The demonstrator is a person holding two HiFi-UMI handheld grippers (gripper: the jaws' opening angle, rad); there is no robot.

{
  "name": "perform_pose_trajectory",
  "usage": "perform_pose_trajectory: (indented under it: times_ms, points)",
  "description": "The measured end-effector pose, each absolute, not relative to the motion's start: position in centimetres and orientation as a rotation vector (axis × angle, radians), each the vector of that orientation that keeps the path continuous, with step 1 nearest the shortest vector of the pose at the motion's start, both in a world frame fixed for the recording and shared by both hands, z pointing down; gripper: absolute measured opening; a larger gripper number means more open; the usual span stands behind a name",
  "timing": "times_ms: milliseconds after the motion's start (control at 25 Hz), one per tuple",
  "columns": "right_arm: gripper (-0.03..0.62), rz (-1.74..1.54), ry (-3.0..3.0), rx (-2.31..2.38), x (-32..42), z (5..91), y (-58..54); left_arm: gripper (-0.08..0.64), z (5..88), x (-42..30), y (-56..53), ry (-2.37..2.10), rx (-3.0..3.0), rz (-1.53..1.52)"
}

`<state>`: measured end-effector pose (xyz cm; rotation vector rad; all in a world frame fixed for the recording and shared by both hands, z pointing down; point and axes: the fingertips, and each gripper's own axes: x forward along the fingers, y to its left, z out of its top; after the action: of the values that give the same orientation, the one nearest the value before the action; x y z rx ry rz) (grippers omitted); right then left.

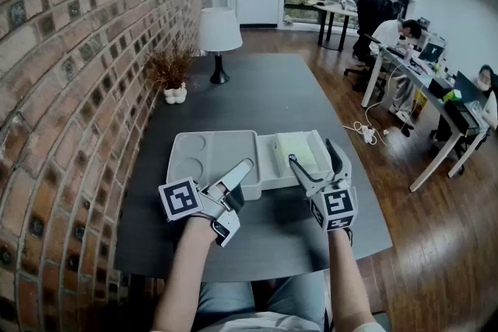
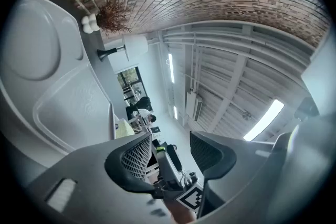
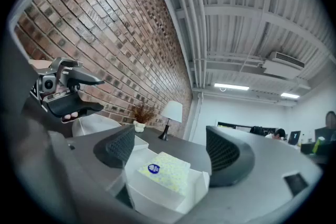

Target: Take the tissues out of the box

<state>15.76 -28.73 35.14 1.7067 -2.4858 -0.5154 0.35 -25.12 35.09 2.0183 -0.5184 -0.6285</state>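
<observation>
Right gripper (image 1: pixel 311 152) at box (image 1: pixel 267 165) near edge, jaws slightly apart, empty. Left gripper (image 1: pixel 244 166) closed, empty, by tray (image 1: pixel 194 155). Tissues (image 1: pixel 296 149) lie in box, ungripped. Task seems unstarted: grasp and lift-out remain.

No words or numbers you can read anywhere. Tissue pack (image 3: pixel 164 176) in white box (image 3: pixel 157 201): round blue sticker (image 3: pixel 153 168) on top, its print too small for you to read. Left gripper (image 1: pixel 246 166): black-and-white square marker (image 1: pixel 180 199), pattern only, no letters. Right gripper (image 1: pixel 313 152): same kind of marker, no letters.
</observation>
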Motion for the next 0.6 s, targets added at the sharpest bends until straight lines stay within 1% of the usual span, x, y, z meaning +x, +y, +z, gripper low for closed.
perform_pose_trajectory:
  times_ms: [280,320,400,600]
  points:
    - [0.431,-0.524,-2.458,1.718,18.5,34.8,-28.4,0.212,34.2,-0.3,-26.2,-0.529,2.053,-0.619]
    - [0.417,-0.53,-2.456,1.718,18.9,34.7,-28.3,0.212,34.0,-0.4,-26.3,-0.53,2.058,-0.616]
    - [0.417,-0.526,-2.461,1.71,19.5,34.6,-28.2,0.212,33.8,-0.6,-26.6,-0.536,2.066,-0.615]
    - [0.417,-0.465,-2.476,1.607,20.3,35.5,-28.2,0.212,33.7,-1.1,-27.1,-0.532,2.065,-0.613]
